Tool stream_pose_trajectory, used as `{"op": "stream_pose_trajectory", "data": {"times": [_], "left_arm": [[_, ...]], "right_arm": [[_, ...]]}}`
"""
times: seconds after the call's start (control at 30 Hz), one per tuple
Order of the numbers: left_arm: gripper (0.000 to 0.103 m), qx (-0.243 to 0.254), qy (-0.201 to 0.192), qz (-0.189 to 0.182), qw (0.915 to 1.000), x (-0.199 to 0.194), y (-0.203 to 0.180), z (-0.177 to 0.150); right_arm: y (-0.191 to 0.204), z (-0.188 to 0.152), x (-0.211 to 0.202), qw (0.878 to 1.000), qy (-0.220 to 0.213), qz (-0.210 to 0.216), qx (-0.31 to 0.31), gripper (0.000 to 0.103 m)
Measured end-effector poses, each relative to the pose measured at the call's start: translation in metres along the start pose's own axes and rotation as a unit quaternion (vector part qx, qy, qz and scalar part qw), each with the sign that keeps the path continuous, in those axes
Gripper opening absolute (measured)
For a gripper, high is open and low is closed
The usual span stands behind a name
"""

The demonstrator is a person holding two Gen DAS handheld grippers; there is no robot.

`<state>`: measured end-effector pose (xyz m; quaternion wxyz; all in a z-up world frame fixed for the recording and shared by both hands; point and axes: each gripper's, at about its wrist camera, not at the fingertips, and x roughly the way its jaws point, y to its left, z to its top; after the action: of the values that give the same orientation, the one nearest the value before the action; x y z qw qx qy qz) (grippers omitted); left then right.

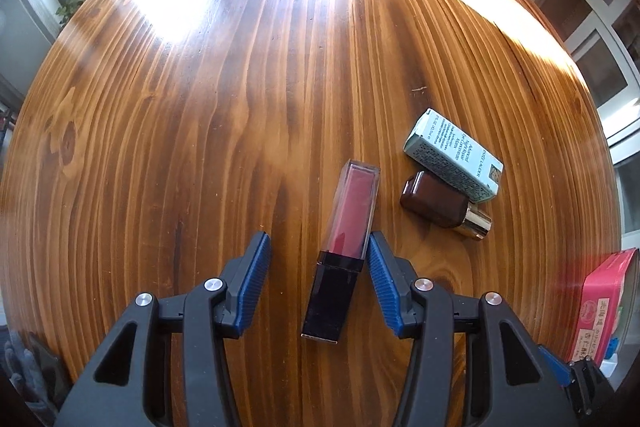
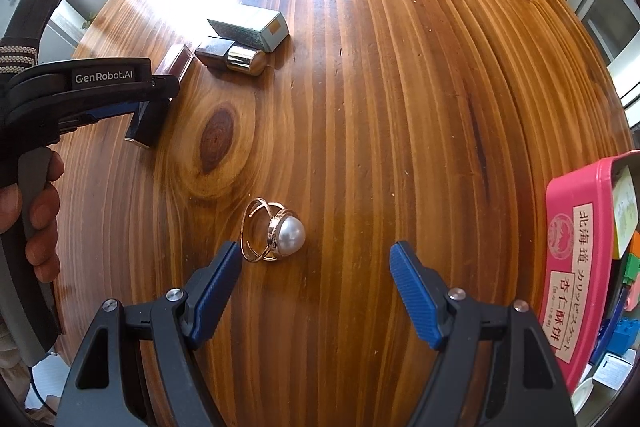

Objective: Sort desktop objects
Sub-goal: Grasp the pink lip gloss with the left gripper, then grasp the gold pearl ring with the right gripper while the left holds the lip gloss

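A red lip gloss tube with a black cap (image 1: pixel 343 255) lies on the wooden table (image 1: pixel 200 147) between the fingers of my left gripper (image 1: pixel 318 251). The jaws are open; the right pad touches or nearly touches the tube. A pale green carton (image 1: pixel 454 155) and a brown bottle with a gold cap (image 1: pixel 444 205) lie just right of it. My right gripper (image 2: pixel 316 261) is open above a gold ring with a pearl (image 2: pixel 276 231), which lies near its left fingertip (image 2: pixel 230 259). The left gripper (image 2: pixel 132 95), carton (image 2: pixel 250 27) and bottle (image 2: pixel 232 57) show in the right wrist view too.
A pink tin with Japanese lettering (image 2: pixel 576 263) stands at the right table edge, with coloured toy bricks (image 2: pixel 624 331) beside it. It also shows in the left wrist view (image 1: pixel 604 311). Bright glare covers the far side of the table.
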<state>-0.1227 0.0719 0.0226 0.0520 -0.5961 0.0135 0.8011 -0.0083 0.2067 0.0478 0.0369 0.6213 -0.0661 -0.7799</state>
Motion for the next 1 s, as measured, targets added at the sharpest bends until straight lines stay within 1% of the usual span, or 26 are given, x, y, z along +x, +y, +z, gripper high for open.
{"op": "stream_pose_trajectory", "data": {"times": [0.03,0.07,0.1,0.13,0.17,0.23,0.4,0.67,0.77,0.8,0.83,0.87,0.9,0.93,0.97,1.0], "left_arm": [[0.053,0.014,-0.004,0.007,0.9999,0.001,-0.004,-0.002],[0.045,0.027,-0.009,0.015,0.9995,0.004,-0.014,-0.003],[0.038,0.036,-0.016,0.01,0.9992,0.003,-0.017,-0.006],[0.025,0.043,-0.018,0.01,0.9988,0.003,-0.02,-0.008],[0.024,0.05,-0.02,0.015,0.9984,0.002,-0.023,-0.01],[0.024,0.057,-0.023,0.021,0.9979,0.001,-0.028,-0.012],[0.023,0.054,-0.018,0.024,0.9981,-0.001,-0.03,-0.022],[0.023,0.046,-0.009,0.032,0.9984,-0.005,-0.024,-0.038],[0.023,0.046,-0.007,0.032,0.9984,-0.009,-0.025,-0.045],[0.023,0.045,-0.006,0.031,0.9985,-0.01,-0.028,-0.046],[0.023,0.045,-0.006,0.03,0.9985,-0.012,-0.029,-0.047],[0.023,0.045,-0.007,0.029,0.9986,-0.014,-0.03,-0.049],[0.023,0.045,-0.008,0.028,0.9986,-0.017,-0.028,-0.054],[0.023,0.044,-0.009,0.026,0.9986,-0.028,-0.008,-0.048],[0.023,0.043,-0.01,0.024,0.9987,-0.026,0.001,-0.033],[0.023,0.042,-0.012,0.022,0.9988,-0.029,0.005,-0.033]], "right_arm": [[0.0,0.0,0.0,1.0,-0.001,-0.001,-0.001,0.08],[0.001,0.0,0.0,1.0,-0.002,-0.001,-0.002,0.08],[0.001,0.0,0.0,1.0,-0.003,-0.002,-0.003,0.08],[0.002,0.0,0.0,1.0,-0.004,-0.003,-0.004,0.08],[0.003,0.0,0.001,1.0,-0.005,-0.004,-0.005,0.08],[0.005,0.0,0.001,1.0,-0.006,-0.008,-0.011,0.08],[0.011,-0.002,0.003,0.999,-0.011,-0.022,-0.024,0.078],[0.016,-0.003,0.002,0.999,-0.02,-0.017,-0.025,0.079],[0.023,-0.003,0.003,0.999,-0.024,-0.026,-0.038,0.078],[0.026,-0.003,0.004,0.998,-0.025,-0.033,-0.043,0.077],[0.028,-0.004,0.006,0.998,-0.025,-0.042,-0.047,0.069],[0.029,-0.005,0.008,0.997,-0.022,-0.05,-0.051,0.062],[0.032,-0.006,0.007,0.996,-0.028,-0.062,-0.058,0.057],[0.033,-0.007,0.006,0.996,-0.031,-0.065,-0.062,0.049],[0.034,-0.008,0.004,0.996,-0.031,-0.062,-0.061,0.044],[0.034,-0.008,0.003,0.996,-0.031,-0.062,-0.06,0.04]]}}
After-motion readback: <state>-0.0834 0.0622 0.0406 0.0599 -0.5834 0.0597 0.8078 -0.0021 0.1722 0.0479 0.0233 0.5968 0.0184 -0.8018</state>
